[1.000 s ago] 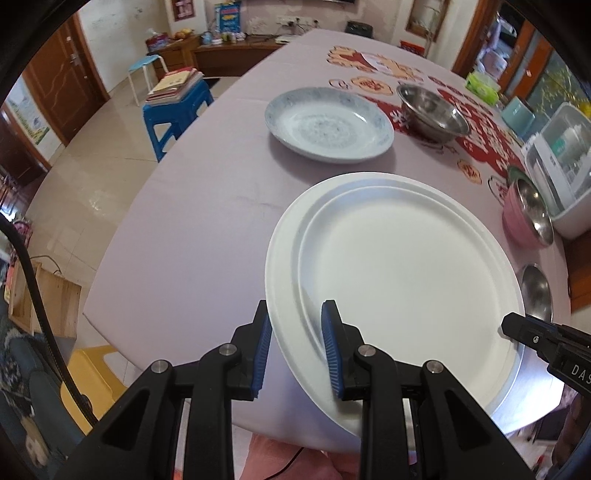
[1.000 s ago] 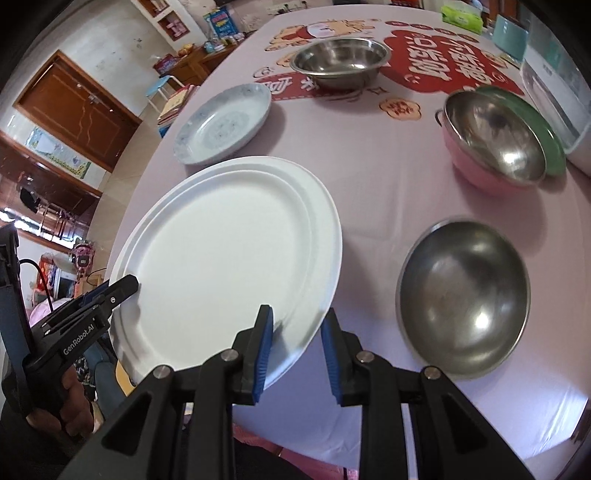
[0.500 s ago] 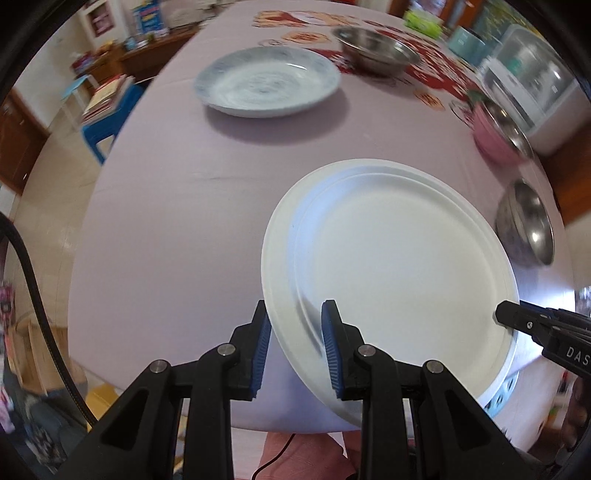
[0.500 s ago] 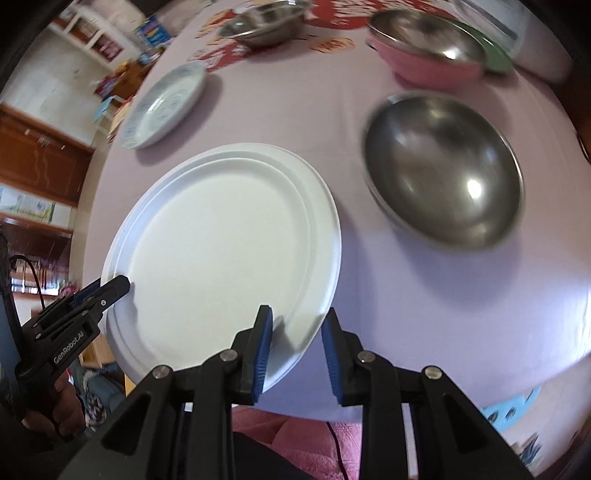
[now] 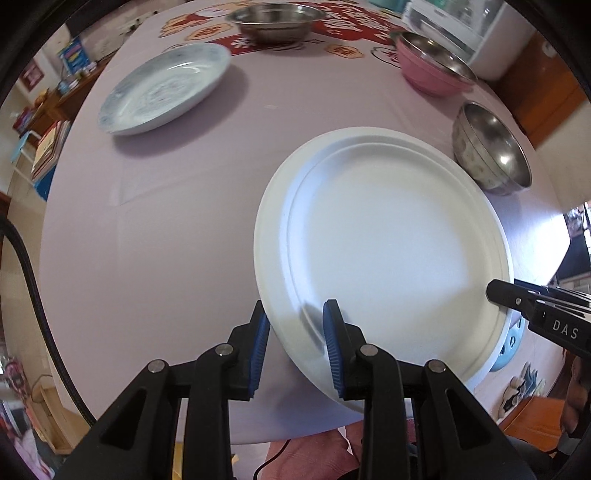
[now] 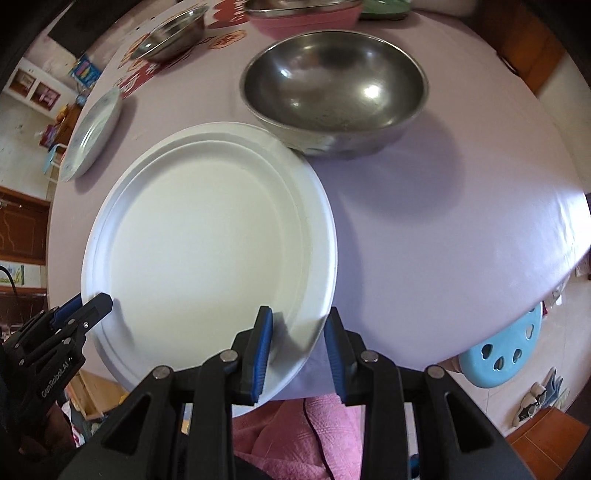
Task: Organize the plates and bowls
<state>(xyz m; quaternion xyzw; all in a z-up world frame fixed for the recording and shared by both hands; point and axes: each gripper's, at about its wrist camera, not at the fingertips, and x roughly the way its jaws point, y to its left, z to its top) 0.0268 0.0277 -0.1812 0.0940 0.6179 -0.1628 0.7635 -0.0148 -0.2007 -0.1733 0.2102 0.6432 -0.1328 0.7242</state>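
Note:
A large white plate (image 5: 388, 240) (image 6: 214, 229) lies low over the near edge of the lilac table (image 5: 166, 221), its far rim against a steel bowl (image 6: 332, 88) (image 5: 491, 147). My left gripper (image 5: 295, 339) is shut on the plate's left rim. My right gripper (image 6: 299, 343) straddles the opposite rim; its jaws are opening, and a sliver of cloth shows between the outer pad and the plate's edge. Each gripper's tips also show in the other's view, the right gripper (image 5: 495, 291) and the left gripper (image 6: 92, 302).
A blue-patterned plate (image 5: 166, 88) sits at the back left. Further back stand a second steel bowl (image 5: 275, 18) and a pink bowl (image 5: 432, 66) with a steel bowl inside. A light blue stool (image 6: 502, 354) stands below the table's edge.
Both grippers rolled and sank with the plate, which came down toward the table's near edge beside the steel bowl. The right jaws stand slightly wider than before.

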